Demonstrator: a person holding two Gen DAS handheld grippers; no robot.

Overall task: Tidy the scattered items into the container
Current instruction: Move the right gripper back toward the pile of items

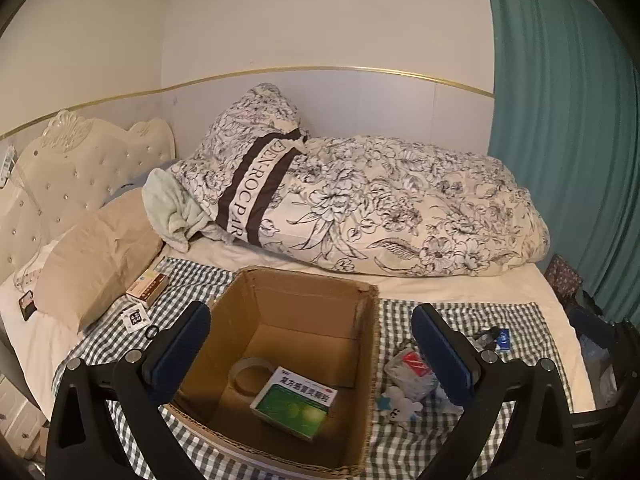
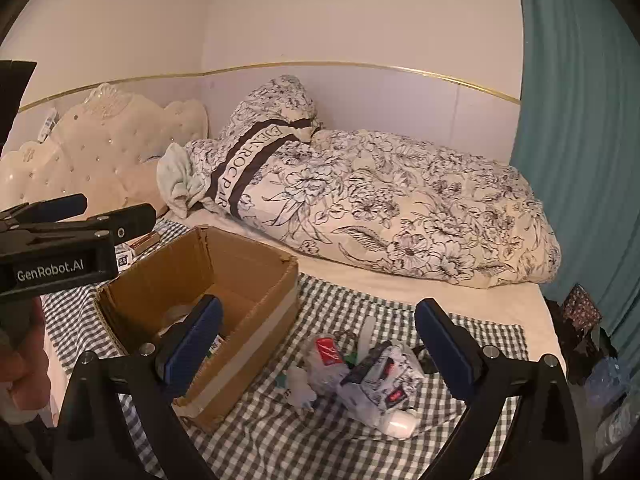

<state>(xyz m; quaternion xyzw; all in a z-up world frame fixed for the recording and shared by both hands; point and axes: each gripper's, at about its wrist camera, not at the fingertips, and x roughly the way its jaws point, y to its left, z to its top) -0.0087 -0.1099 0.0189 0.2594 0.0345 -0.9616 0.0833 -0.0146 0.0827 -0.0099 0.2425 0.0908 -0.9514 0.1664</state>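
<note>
Two things sit in the cardboard box: a green medicine carton and, just behind it, a clear tape roll. Left gripper hovers over the box, spread wide, holding nothing. Right gripper, just as wide and empty, hangs over the plastic packets lying right of the box on the checked cloth.

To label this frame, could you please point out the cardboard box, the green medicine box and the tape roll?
cardboard box (image 1: 304, 300): left wrist view, inner back wall.
green medicine box (image 1: 294, 410): left wrist view, top face.
tape roll (image 1: 251, 376): left wrist view, rim.
</note>
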